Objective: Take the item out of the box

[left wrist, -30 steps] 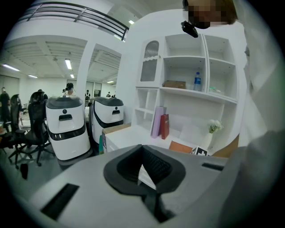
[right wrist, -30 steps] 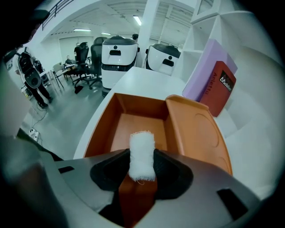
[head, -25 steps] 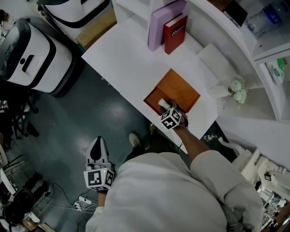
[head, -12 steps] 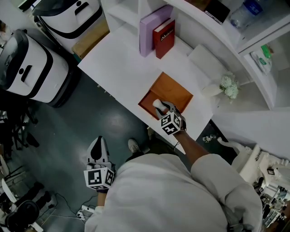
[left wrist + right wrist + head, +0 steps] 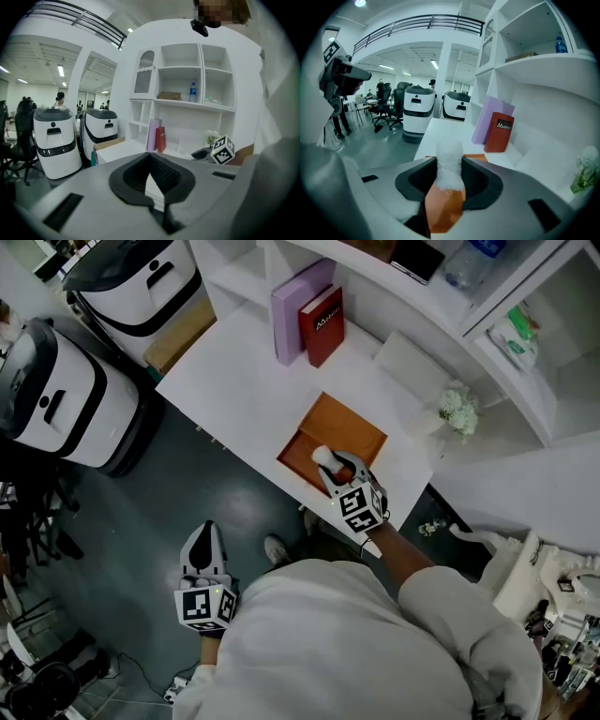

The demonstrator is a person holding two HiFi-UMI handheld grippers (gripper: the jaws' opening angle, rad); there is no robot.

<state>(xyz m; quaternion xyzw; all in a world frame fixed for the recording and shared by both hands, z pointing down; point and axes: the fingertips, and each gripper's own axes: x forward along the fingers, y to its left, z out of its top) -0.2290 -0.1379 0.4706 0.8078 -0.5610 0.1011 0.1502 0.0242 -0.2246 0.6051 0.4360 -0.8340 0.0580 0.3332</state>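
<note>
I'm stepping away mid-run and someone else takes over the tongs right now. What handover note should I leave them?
Grippers: the left tongs are shut and empty, low at the person's side, away from the white table. The right tongs are shut on the white wrapped item.
Things: the item is held over the near edge of the open orange box on the table.
Done: item gripped and apparently raised out of the box.
Left: carry it clear of the box and, probably, set it on bare table.
</note>
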